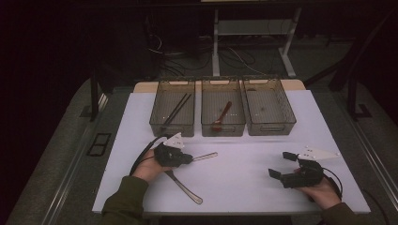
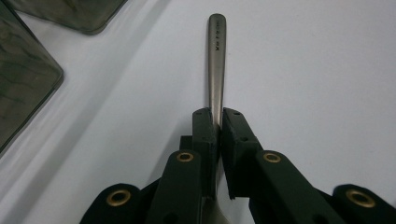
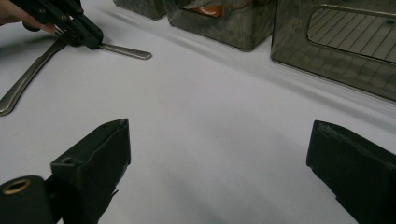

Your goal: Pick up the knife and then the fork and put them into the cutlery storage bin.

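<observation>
Tiny stamped lettering on the metal handle (image 2: 216, 60), illegible

Far edge of table (image 1: 141, 154): we see three bins in a row, side by side.
Left bin (image 1: 172, 108): chopsticks (image 1: 177, 110) lie in it.
Middle bin (image 1: 223, 108): a spoon (image 1: 220, 117) lies in it.
Right bin (image 1: 269, 108): it stands right of the middle bin.
Near left: the left gripper (image 1: 187, 158) is before the left bin, its jaws closed on a utensil handle (image 2: 216, 65) that points right.
Second utensil (image 1: 184, 187): it lies on the table, just before the left gripper.
Near right: the right gripper (image 1: 281, 165) stands well apart from the left one, its jaws wide over the table.
</observation>
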Available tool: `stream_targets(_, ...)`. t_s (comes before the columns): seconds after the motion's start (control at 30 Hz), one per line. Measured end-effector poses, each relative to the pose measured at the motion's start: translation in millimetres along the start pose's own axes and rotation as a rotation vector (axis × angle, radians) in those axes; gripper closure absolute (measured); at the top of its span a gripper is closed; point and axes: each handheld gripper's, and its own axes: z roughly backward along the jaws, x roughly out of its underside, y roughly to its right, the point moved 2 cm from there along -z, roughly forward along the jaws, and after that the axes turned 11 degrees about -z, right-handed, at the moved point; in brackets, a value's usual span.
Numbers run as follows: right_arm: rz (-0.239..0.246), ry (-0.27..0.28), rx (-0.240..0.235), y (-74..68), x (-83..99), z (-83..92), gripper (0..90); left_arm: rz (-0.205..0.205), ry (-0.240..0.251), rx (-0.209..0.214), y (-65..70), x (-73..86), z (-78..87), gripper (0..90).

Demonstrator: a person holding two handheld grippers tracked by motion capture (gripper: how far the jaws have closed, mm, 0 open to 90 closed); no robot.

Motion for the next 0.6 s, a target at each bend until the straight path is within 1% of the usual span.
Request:
stream_targets(0.13,0.002,0.003,-0.001,0.1,-0.1,0.4,5.7,-0.002,0.008,0.001,1.0,-4.4,0.4,83.5)
stream_targets(0.33,0.003,0.003,-0.001,0.2,-0.2,0.4,5.7,0.007,0.056,-0.009,0.8,-10.2,9.6,83.6)
stream_targets(0.47,0.002,-0.002,-0.001,0.0,-0.6,0.9,5.7,0.004,0.067,-0.016,1.8,-12.7,13.5,83.6)
stream_targets(0.53,0.008,-0.007,-0.002,-0.1,-1.2,1.5,5.7,-0.001,0.079,-0.012,2.7,-15.0,15.0,83.6)
stream_targets(0.6,0.015,-0.015,-0.012,-0.4,-2.1,2.7,5.7,-0.008,0.090,-0.008,4.3,-18.6,16.5,83.6)
